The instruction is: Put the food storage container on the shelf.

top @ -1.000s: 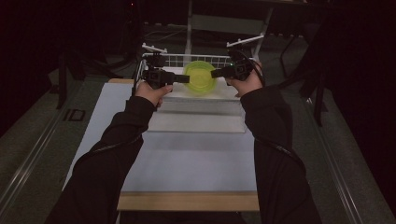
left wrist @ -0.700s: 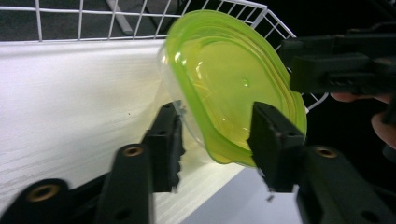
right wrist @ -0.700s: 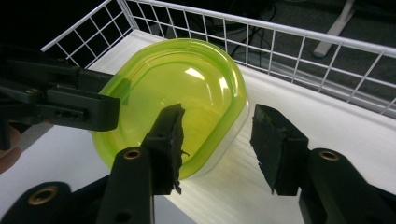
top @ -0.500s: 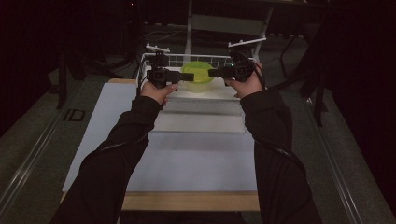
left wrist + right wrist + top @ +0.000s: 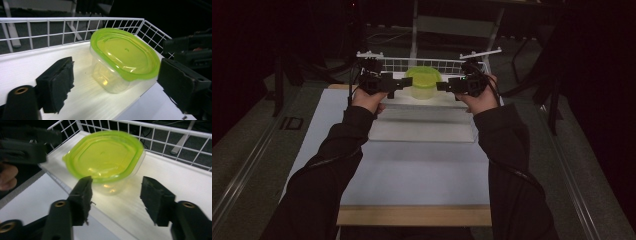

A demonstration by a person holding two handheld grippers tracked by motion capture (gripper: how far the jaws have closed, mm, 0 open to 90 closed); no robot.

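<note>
A clear plastic tub with a lime-green snap-on lid (image 5: 423,81) sits on a white shelf board (image 5: 427,101) at the far end of the bench (image 5: 412,170), inside a low white wire-grid fence (image 5: 397,64) that runs along the board's back and side edges. The tub stands upright with its lid on; it looks empty, with light showing through its clear walls.

In the high view the person's two forearms in dark sleeves reach forward, and the left gripper (image 5: 401,83) and the right gripper (image 5: 443,86) face each other from either side of the tub, each just beside it.

In the left gripper view, the jaws of the left gripper (image 5: 115,82) stand wide apart with nothing between them, and the tub (image 5: 122,57) lies just beyond them, apart from both pads. The other gripper's dark body shows at the right edge of that view.

In the right gripper view, the jaws of the right gripper (image 5: 116,192) are likewise spread open and hold nothing. The tub (image 5: 105,157) sits just ahead of them, its lid rim close above the left pad; contact cannot be told.
</note>
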